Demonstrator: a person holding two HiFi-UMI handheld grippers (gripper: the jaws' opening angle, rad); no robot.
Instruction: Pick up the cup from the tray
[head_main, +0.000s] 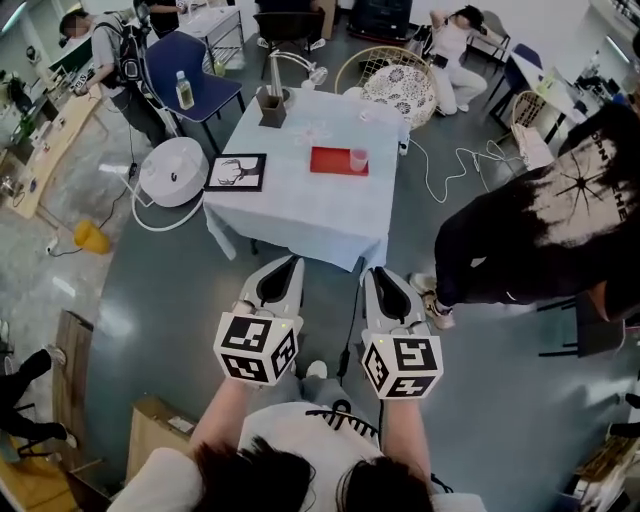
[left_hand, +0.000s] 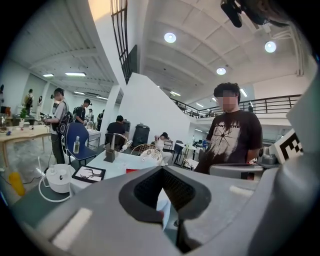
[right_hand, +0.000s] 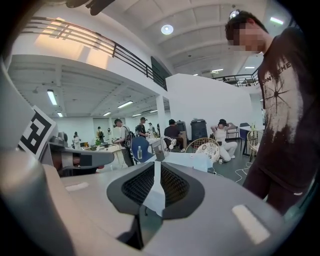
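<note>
1. Left gripper (head_main: 290, 262): jaws closed to a thin slit, nothing between them. It sits just off the table's (head_main: 300, 215) near edge, above the floor, pointing at the table.
2. Right gripper (head_main: 375, 272): same state, jaws all but together and empty. It is beside the left one, off the table's near-right corner.
3. Cup (head_main: 358, 158): upright on the right end of the red tray (head_main: 330, 161), right of the table's centre. It is well apart from both grippers, nearer the right one's line.
4. Framed deer picture (head_main: 237, 172) lies at the table's left edge.
5. Person in dark T-shirt (head_main: 540, 230) stands right of the table.
</note>
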